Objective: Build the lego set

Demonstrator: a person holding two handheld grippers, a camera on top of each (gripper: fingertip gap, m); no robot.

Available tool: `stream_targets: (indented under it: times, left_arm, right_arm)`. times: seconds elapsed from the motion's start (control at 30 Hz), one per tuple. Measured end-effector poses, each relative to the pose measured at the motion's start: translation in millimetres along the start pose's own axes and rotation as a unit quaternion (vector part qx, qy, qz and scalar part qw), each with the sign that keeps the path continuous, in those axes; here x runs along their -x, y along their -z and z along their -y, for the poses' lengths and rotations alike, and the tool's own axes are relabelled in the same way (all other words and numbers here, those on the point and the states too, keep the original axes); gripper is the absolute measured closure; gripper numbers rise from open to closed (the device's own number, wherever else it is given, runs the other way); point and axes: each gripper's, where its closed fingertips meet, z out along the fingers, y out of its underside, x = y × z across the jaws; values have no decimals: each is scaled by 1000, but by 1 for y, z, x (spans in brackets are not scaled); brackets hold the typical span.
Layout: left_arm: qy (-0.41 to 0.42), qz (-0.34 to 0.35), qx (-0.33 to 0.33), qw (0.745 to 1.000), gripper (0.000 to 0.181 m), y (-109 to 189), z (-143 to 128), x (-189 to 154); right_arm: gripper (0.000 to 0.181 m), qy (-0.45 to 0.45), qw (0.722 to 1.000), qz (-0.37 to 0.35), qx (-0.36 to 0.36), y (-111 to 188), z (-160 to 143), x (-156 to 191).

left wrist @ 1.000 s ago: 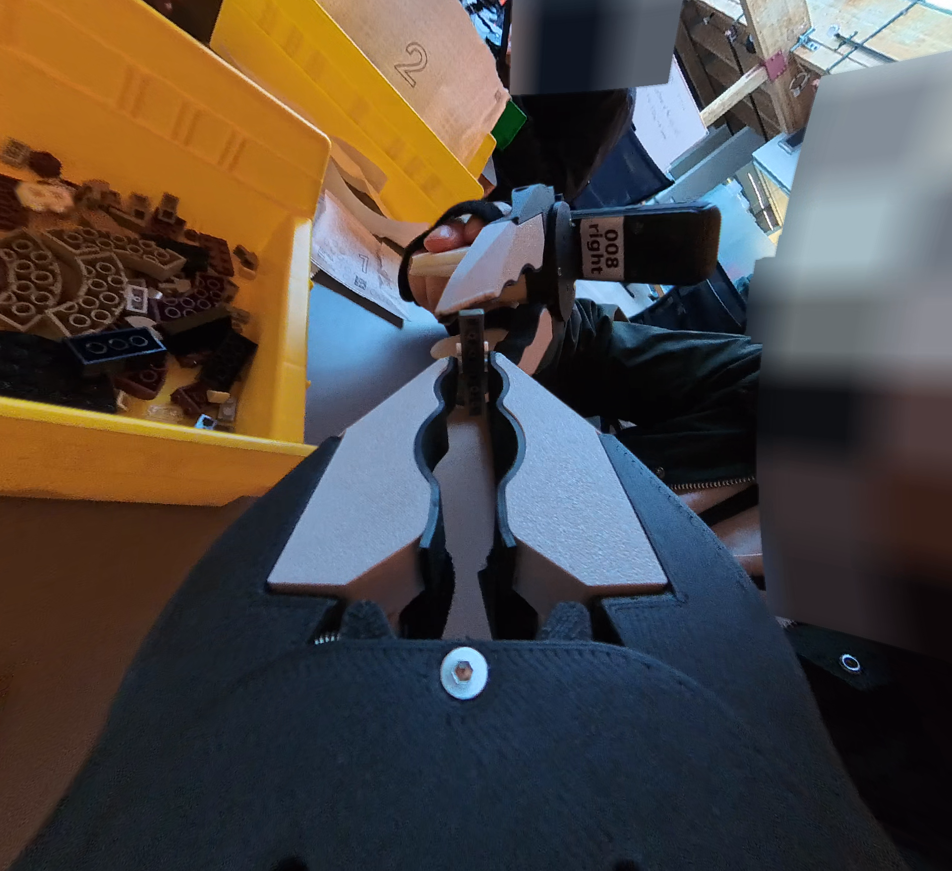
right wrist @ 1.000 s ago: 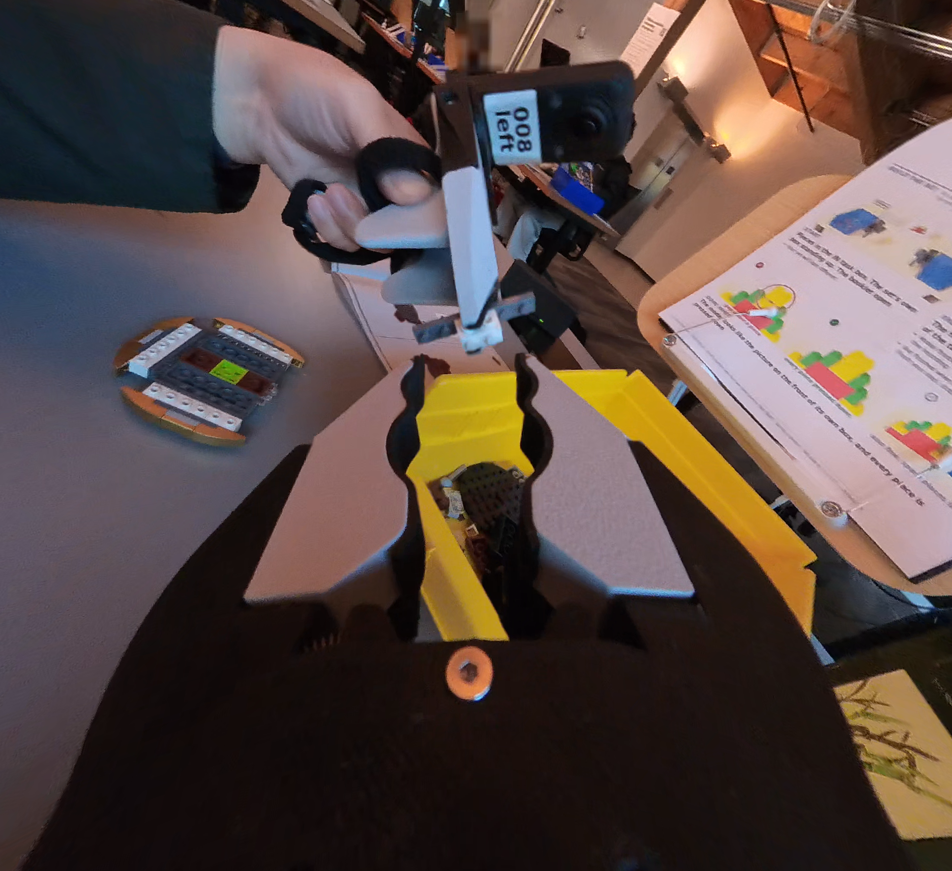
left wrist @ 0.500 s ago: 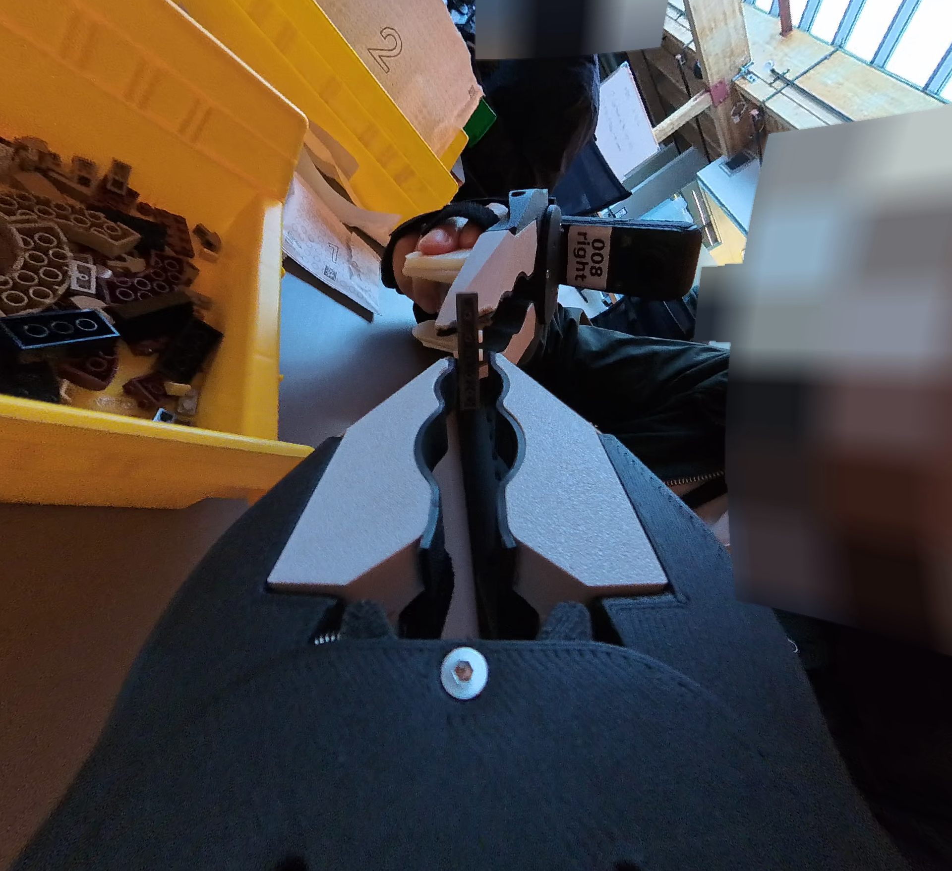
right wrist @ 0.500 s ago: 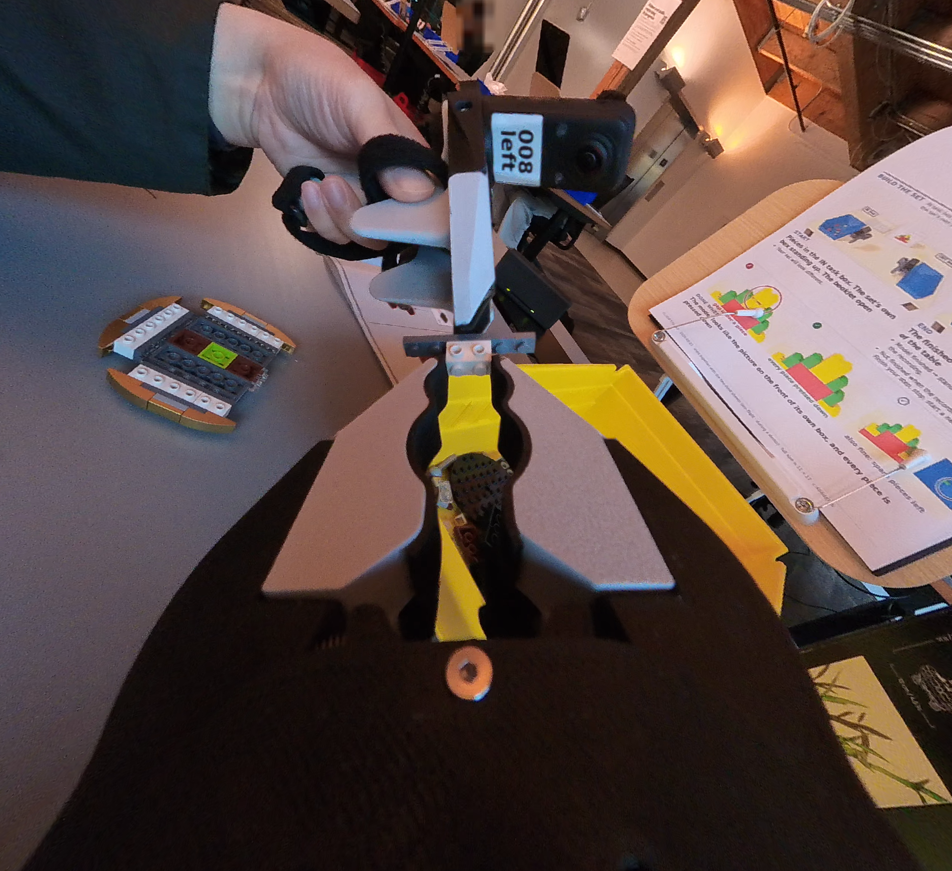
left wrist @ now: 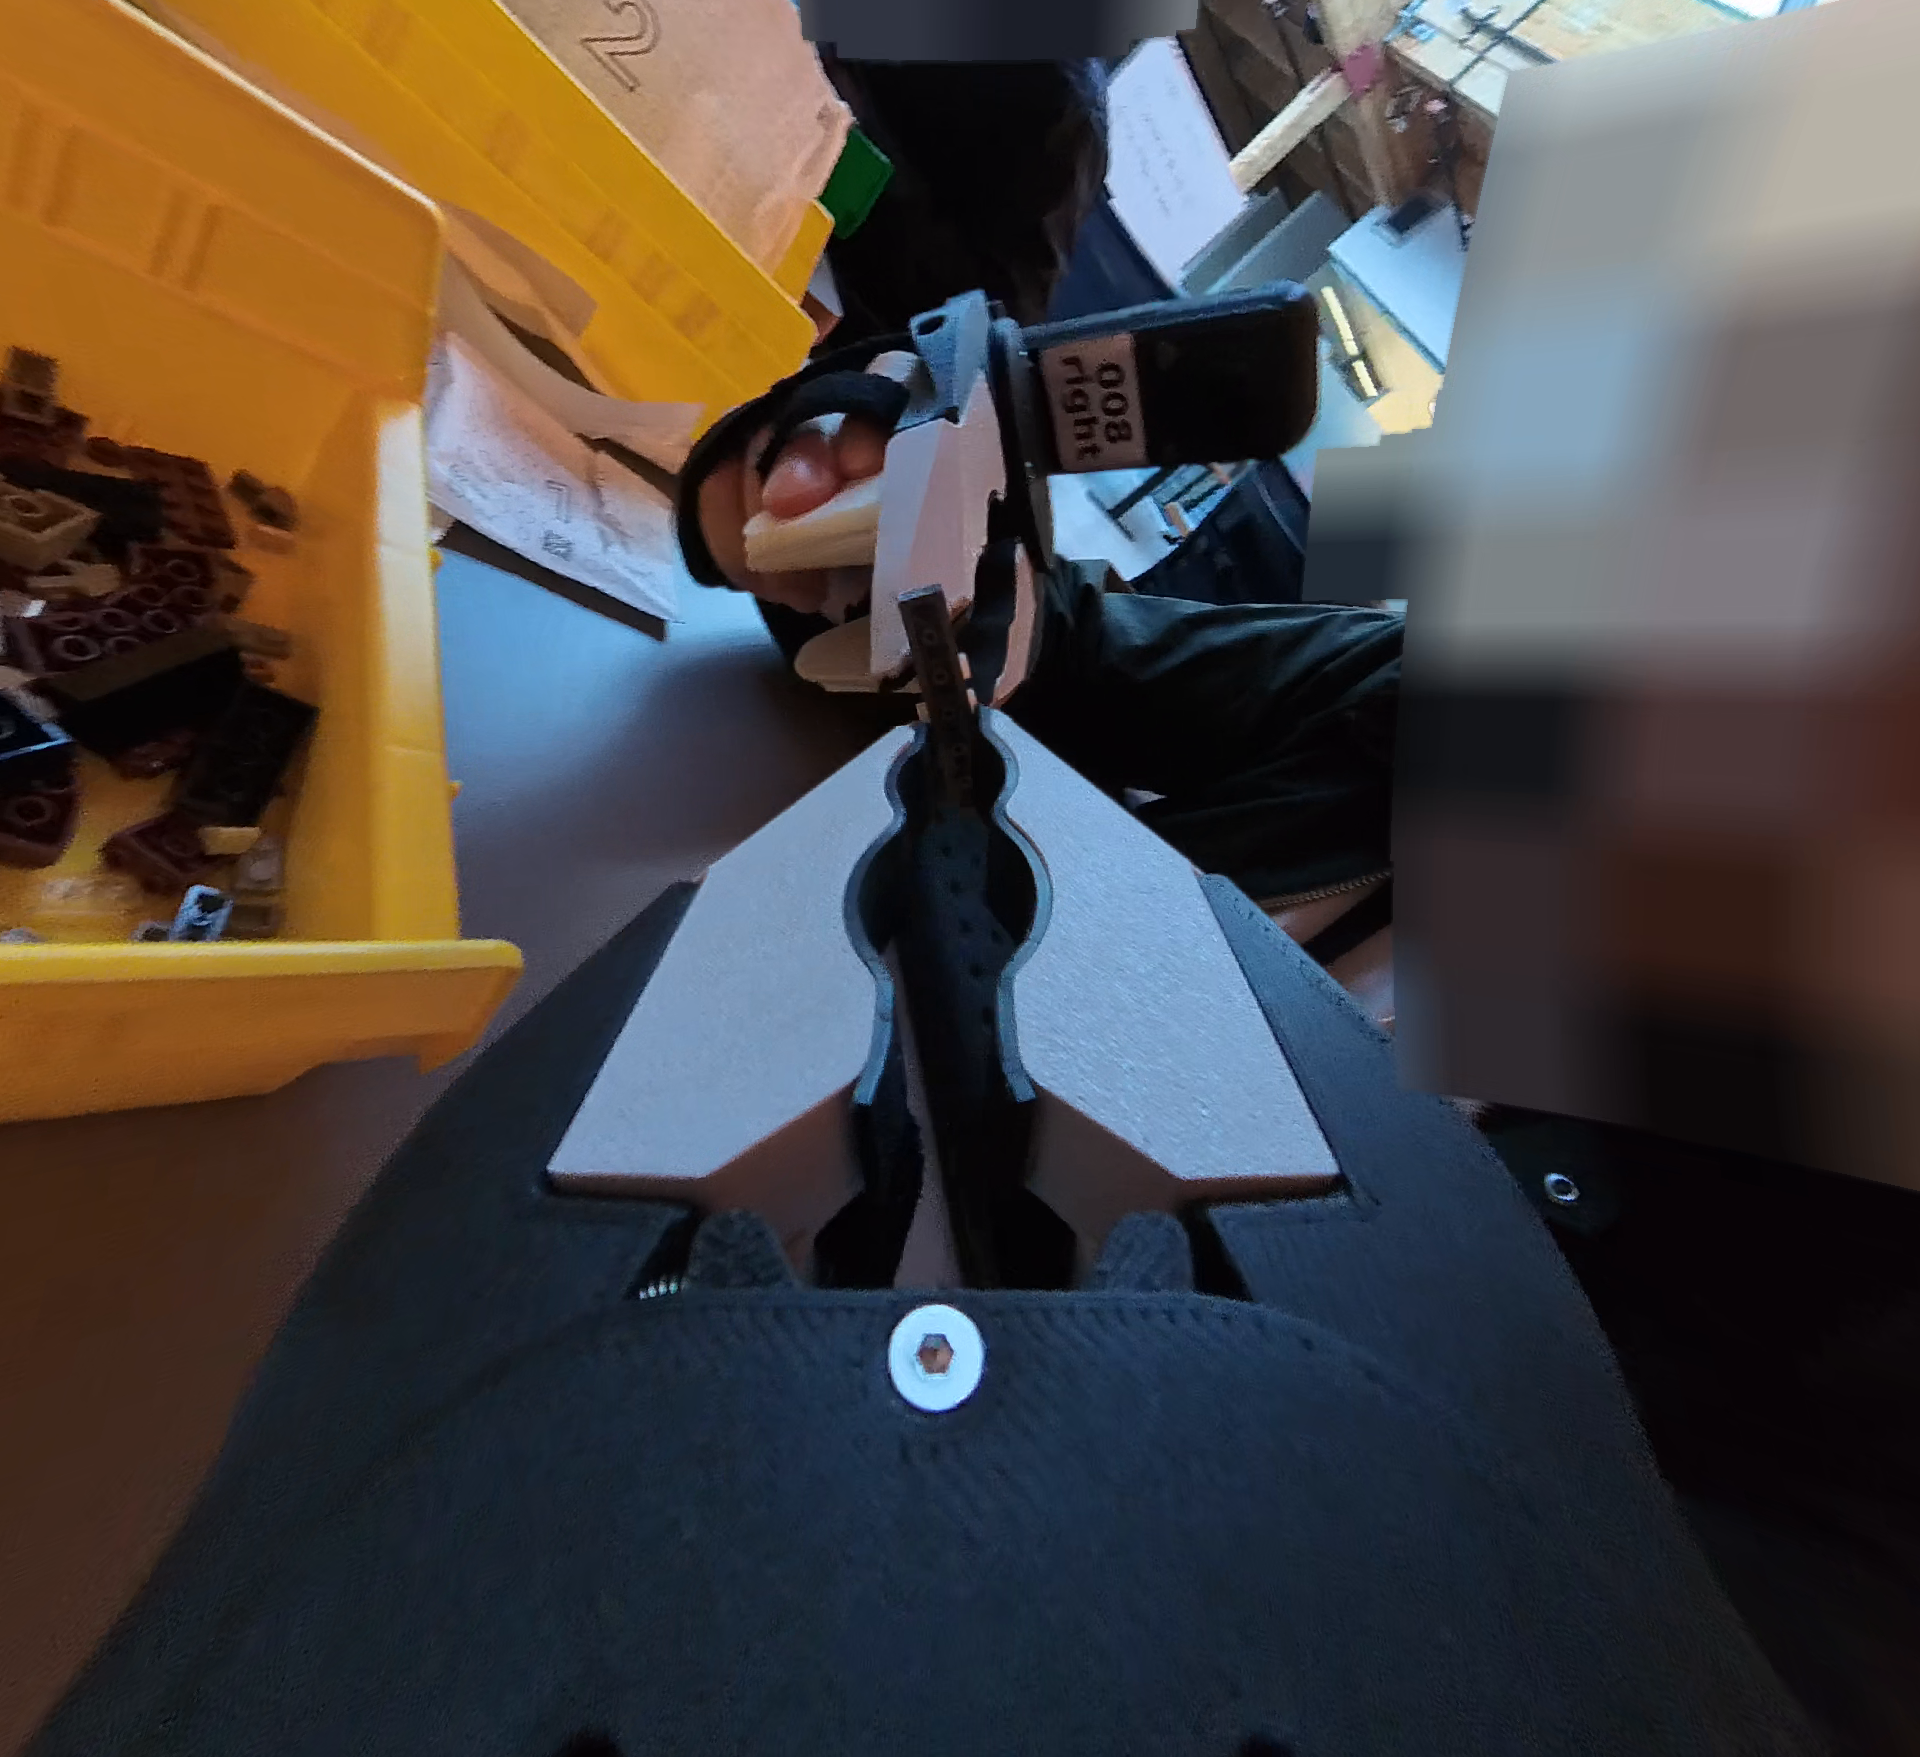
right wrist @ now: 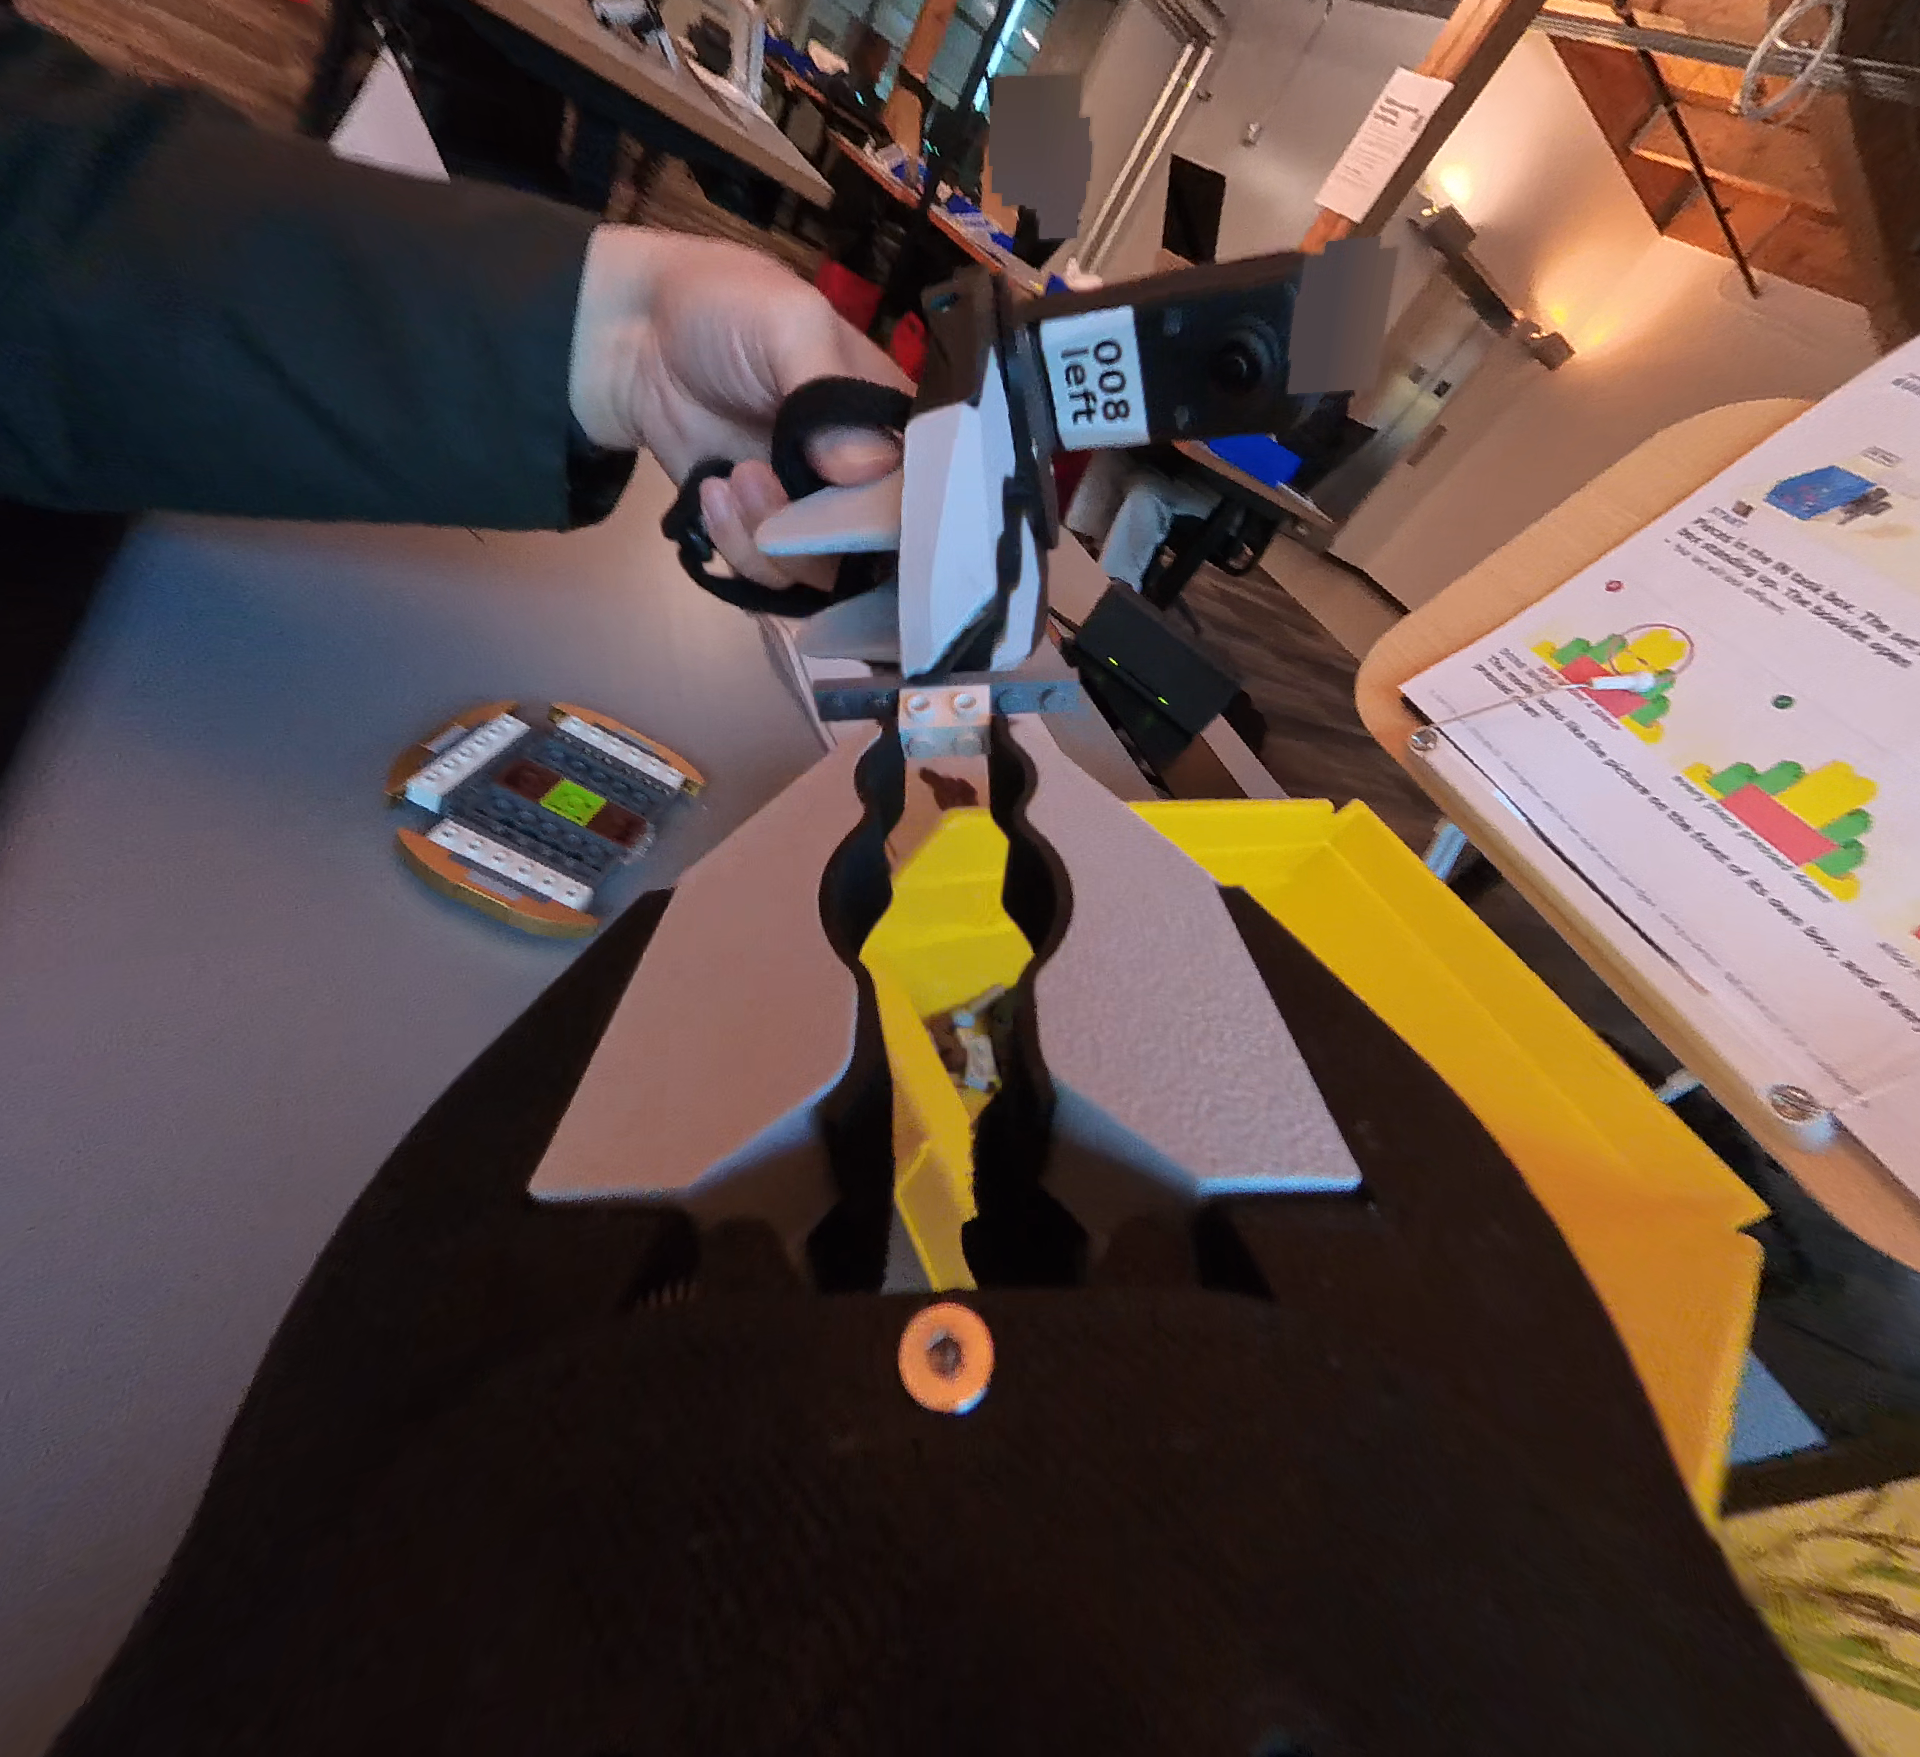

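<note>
Right wrist view: both tongs pinch joined grey plate (right wrist: 1023, 698) and white brick (right wrist: 943, 710).

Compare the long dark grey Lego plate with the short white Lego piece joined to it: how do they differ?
The long dark grey plate reaches well past both sides of the short white piece, which shows only two studs. The grey one is clamped in the left gripper; the white one sits pinched between the right gripper tips. Both are held in the air, joined.
</note>
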Motion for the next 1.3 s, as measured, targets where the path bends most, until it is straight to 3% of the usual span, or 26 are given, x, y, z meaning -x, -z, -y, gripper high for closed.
stream_targets:
  times: [0.27,0.4,0.47,0.67,0.97,1.3]
  left_arm:
    - [7,-74,-12,997,177,-4,3,-20]
    - [21,-19,-19,999,176,0,4,-1]
    - [26,10,-23,999,165,0,5,10]
    - [-6,67,24,997,172,-1,-6,20]
    - [1,-39,27,999,173,-8,-8,-12]
    - [-5,-100,30,995,174,-11,-9,-34]
  right_arm:
    - [168,-78,993,51,-67,7,20,5]
    - [168,-25,1000,8,-17,3,5,-2]
    - [168,6,1000,-15,13,-1,-4,-4]
    - [168,17,998,-15,51,-7,-19,-2]
    - [168,-96,991,86,-38,3,10,12]
    - [168,-161,970,147,-103,14,30,19]
